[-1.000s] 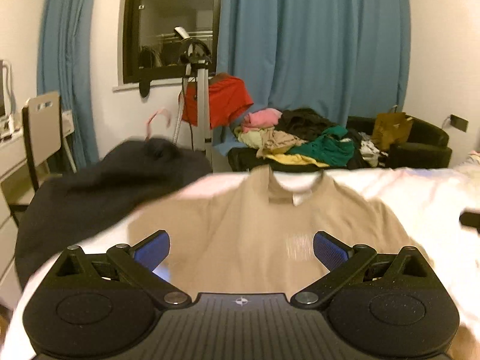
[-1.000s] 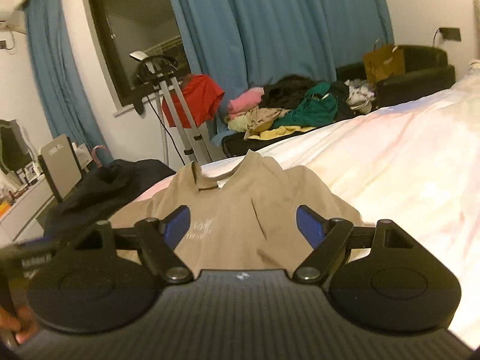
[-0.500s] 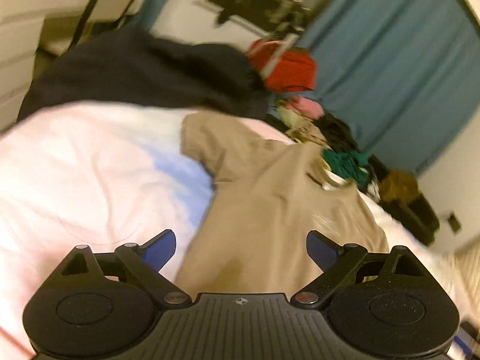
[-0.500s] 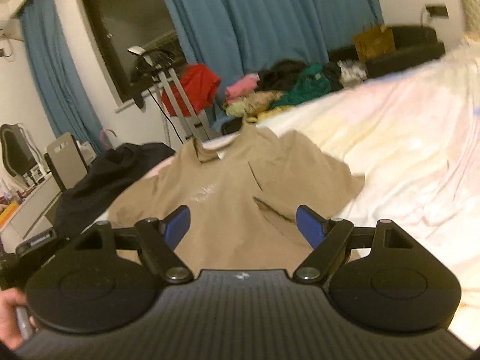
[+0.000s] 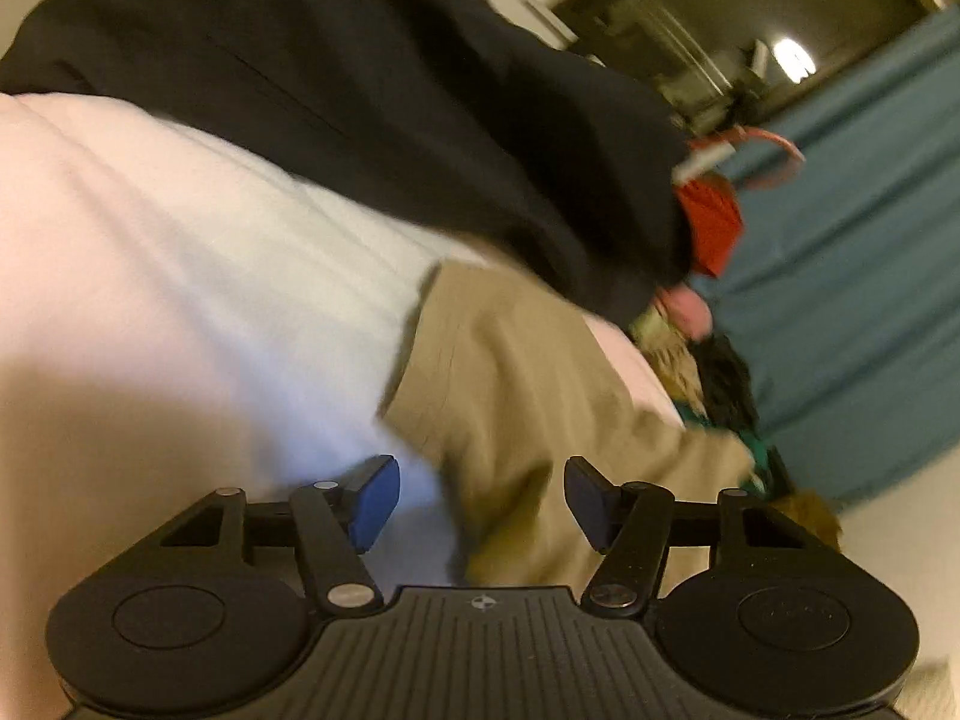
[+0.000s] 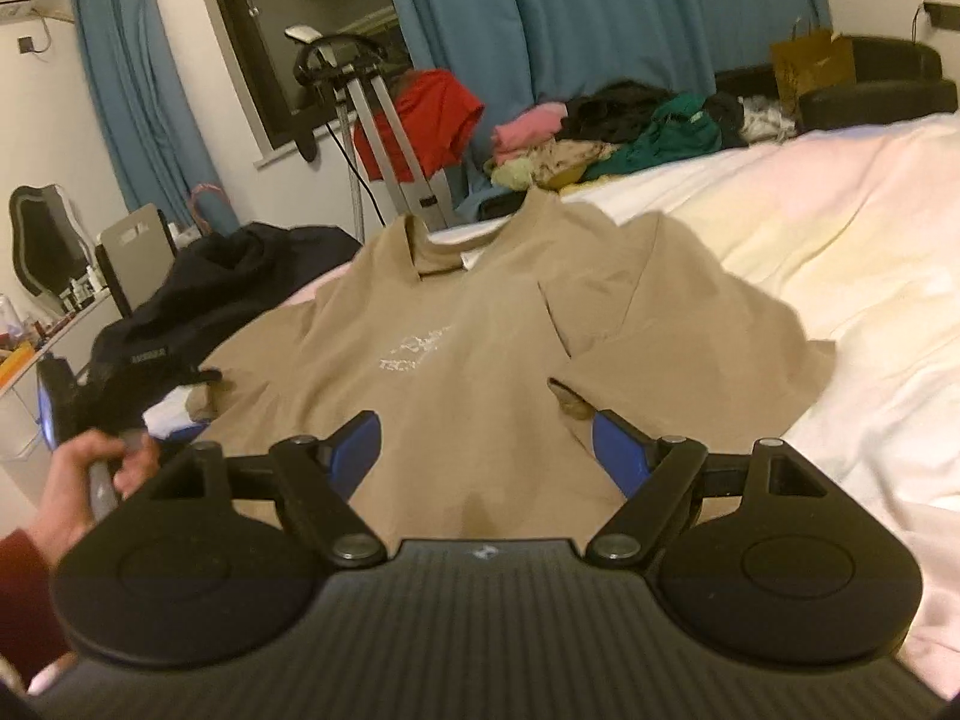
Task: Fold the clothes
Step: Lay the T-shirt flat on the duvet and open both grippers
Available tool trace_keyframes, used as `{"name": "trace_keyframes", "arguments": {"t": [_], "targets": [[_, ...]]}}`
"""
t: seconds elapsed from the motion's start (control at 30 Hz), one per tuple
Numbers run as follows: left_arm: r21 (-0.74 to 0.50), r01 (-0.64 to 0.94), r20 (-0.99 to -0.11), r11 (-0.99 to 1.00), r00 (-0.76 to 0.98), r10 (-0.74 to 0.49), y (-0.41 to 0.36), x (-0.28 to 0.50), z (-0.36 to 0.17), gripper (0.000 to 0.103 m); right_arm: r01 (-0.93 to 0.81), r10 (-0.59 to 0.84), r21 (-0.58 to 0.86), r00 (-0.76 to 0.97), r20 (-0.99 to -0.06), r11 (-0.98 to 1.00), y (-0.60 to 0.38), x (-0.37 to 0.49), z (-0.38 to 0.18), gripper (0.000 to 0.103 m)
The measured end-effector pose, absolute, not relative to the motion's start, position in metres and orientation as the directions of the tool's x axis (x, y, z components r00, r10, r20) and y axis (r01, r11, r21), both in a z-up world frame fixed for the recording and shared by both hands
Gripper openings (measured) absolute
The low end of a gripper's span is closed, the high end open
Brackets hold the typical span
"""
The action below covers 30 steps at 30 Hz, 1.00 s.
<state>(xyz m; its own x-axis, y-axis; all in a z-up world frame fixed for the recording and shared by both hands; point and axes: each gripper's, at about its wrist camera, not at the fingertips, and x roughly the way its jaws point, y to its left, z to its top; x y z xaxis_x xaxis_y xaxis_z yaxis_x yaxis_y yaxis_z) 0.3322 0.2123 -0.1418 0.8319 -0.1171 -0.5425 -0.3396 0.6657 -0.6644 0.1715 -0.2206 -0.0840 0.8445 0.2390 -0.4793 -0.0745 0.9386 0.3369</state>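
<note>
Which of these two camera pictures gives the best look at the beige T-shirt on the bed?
The right wrist view. There the beige T-shirt lies spread across the bed, with collar, both sleeves and the pale chest print all visible. The left wrist view is blurred and tilted, showing only one sleeve and part of the body beside a black garment.

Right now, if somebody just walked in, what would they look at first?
Probably the big tan T-shirt spread flat on the white bed, right in front of the right gripper. Next, the black garment heaped at the shirt's left sleeve. Beyond the bed's far edge, a colourful pile of clothes sits before the blue curtains.
</note>
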Motion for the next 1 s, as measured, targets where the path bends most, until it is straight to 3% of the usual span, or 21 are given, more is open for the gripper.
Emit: {"name": "trace_keyframes", "arguments": {"t": [0.03,0.1,0.17,0.3,0.37,0.43,0.5,0.7,0.77,0.87,1.0], "targets": [[-0.658,-0.349,-0.546,0.668,0.831,-0.104,0.212,0.340,-0.142,0.050,-0.073,0.242,0.342,0.841,-0.484,0.937,-0.220,0.177,-0.087,0.079],[-0.644,-0.367,-0.554,0.671,0.829,-0.078,0.213,0.356,-0.143,0.009,-0.071,0.249,0.352,0.834,-0.493,0.934,-0.218,0.187,-0.094,0.079],[-0.598,-0.341,-0.549,0.725,0.833,-0.062,0.213,0.364,-0.133,0.005,-0.063,0.244,0.352,0.832,-0.498,0.934,-0.218,0.195,-0.099,0.079],[-0.332,-0.369,-0.536,0.868,0.831,0.148,0.207,0.371,-0.105,0.005,-0.037,0.219,0.353,0.842,-0.494,0.935,-0.218,0.208,-0.105,0.079],[-0.297,-0.395,-0.577,0.869,0.800,0.167,0.206,0.379,-0.112,0.005,-0.036,0.212,0.345,0.846,-0.489,0.938,-0.214,0.213,-0.109,0.079],[-0.273,-0.420,-0.621,0.865,0.764,0.175,0.205,0.386,-0.121,0.008,-0.041,0.194,0.302,0.847,-0.495,0.952,-0.210,0.213,-0.113,0.079],[-0.242,-0.421,-0.611,0.874,0.766,0.200,0.200,0.381,-0.124,0.026,-0.039,0.186,0.293,0.851,-0.491,0.955,-0.213,0.212,-0.111,0.079],[-0.152,-0.355,-0.607,0.923,0.770,0.196,0.170,0.346,-0.104,0.062,-0.027,0.152,0.273,0.882,-0.447,0.962,-0.221,0.202,-0.097,0.079],[-0.143,-0.316,-0.591,0.938,0.787,0.175,0.156,0.322,-0.090,0.068,-0.031,0.150,0.266,0.886,-0.439,0.963,-0.220,0.199,-0.094,0.079],[-0.131,-0.248,-0.578,0.960,0.806,0.129,0.135,0.274,-0.069,0.086,-0.049,0.151,0.246,0.898,-0.414,0.968,-0.217,0.190,-0.087,0.079],[-0.052,-0.146,-0.548,0.988,0.831,0.095,0.096,0.225,-0.054,0.089,-0.073,0.146,0.205,0.918,-0.368,0.976,-0.214,0.175,-0.078,0.079]]}}
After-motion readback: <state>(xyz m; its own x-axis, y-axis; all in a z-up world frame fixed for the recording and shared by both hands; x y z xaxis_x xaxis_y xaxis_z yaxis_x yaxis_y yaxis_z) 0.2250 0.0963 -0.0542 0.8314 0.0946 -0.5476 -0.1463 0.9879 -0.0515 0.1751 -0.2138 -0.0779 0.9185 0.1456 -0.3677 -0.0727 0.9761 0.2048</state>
